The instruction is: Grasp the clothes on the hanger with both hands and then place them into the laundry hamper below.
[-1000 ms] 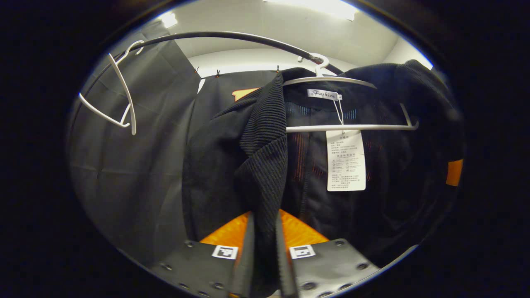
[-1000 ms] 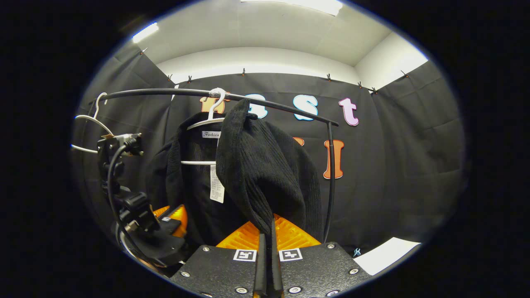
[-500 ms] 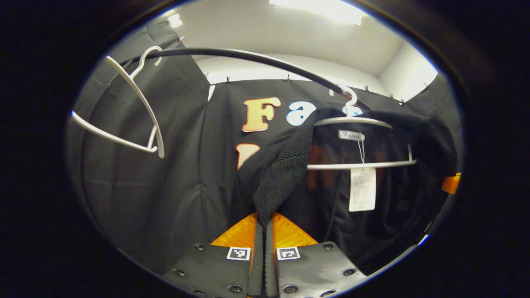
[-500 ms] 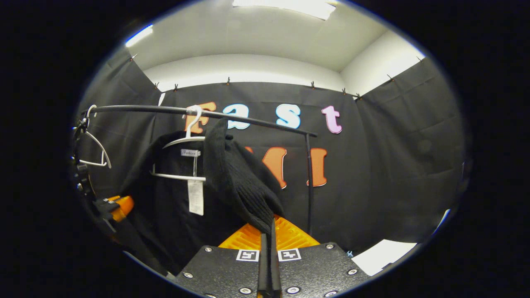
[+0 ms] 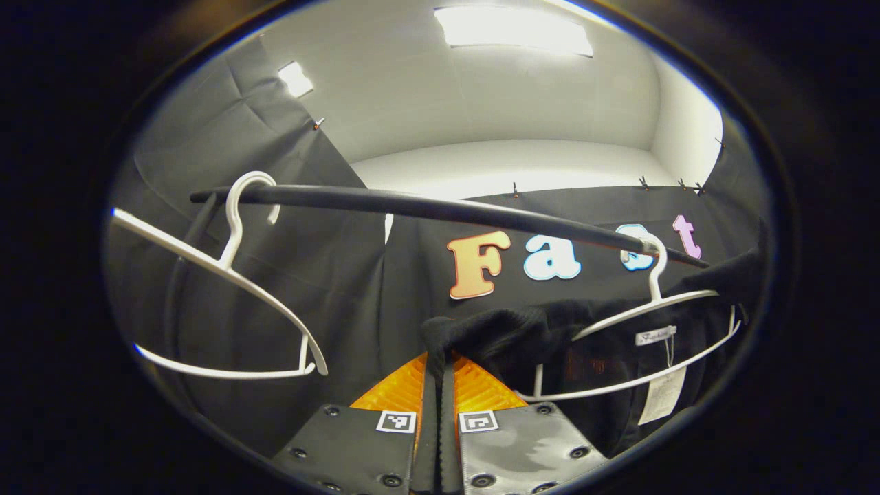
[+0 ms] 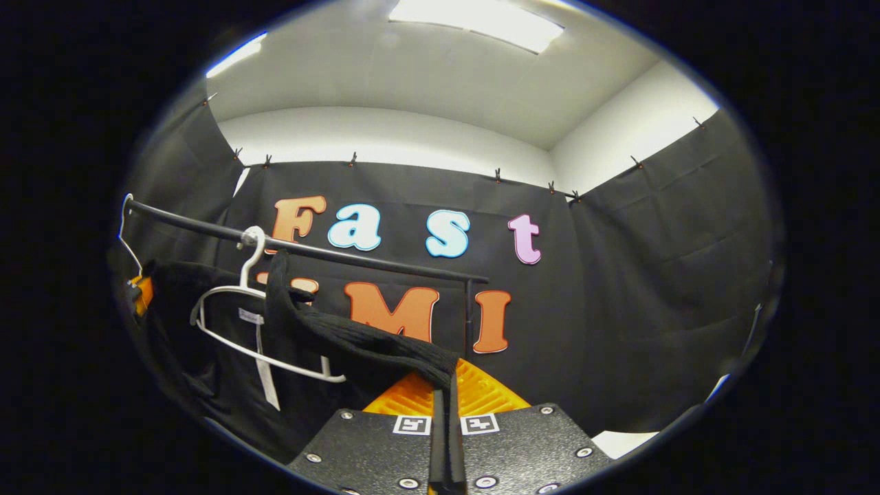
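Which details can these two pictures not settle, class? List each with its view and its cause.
1. Print on the white tag, left gripper view: too small.
2. Lower part of the black garment, right gripper view: cut off by the picture's edge.
3. How much cloth the left tool holds, left gripper view: hidden between its closed fingers.

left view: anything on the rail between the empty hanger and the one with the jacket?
Nothing hangs there. In the left gripper view the rail runs bare from the empty hanger to the jacket's hanger; behind it is booth cloth.
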A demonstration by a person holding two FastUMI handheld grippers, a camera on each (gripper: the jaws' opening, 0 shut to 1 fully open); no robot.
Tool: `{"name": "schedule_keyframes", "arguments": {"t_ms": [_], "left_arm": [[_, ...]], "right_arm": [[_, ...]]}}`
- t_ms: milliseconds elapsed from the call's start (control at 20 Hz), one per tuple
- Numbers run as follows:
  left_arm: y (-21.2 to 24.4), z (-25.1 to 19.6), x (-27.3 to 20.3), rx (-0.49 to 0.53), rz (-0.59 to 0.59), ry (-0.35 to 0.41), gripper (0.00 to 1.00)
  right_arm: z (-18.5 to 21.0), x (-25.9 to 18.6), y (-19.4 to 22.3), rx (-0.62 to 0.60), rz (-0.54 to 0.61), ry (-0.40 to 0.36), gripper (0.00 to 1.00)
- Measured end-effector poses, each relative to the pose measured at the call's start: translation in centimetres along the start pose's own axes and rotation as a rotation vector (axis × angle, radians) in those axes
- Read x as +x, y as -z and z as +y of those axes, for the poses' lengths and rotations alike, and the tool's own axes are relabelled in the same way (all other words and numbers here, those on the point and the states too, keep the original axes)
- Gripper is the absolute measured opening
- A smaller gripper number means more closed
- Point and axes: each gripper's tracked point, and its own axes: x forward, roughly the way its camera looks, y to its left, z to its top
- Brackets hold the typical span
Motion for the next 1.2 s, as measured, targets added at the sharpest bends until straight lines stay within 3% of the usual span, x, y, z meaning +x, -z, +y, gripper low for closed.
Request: {"name": "schedule_keyframes", "arguments": {"t_ms": [200, 600, 1200], "left_arm": [[-0.4, 1.4, 2.9, 0.036, -0.045, -0.049, 0.09], [4.4, 2.2, 3.3, 0.086, -0.026, -0.108, 0.09], [9.2, 4.7, 4.1, 0.145, 0.072, -0.164, 0.09]], "right_arm": [[-1.7, 3.7, 0.6, 0.029, 0.018, 0.01, 0.01], [0.0, 7.3, 8.4, 0.108, 0.14, -0.015, 0.01], [7.4, 3.3, 12.2, 0.107, 0.185, -0.138, 0.01]]}}
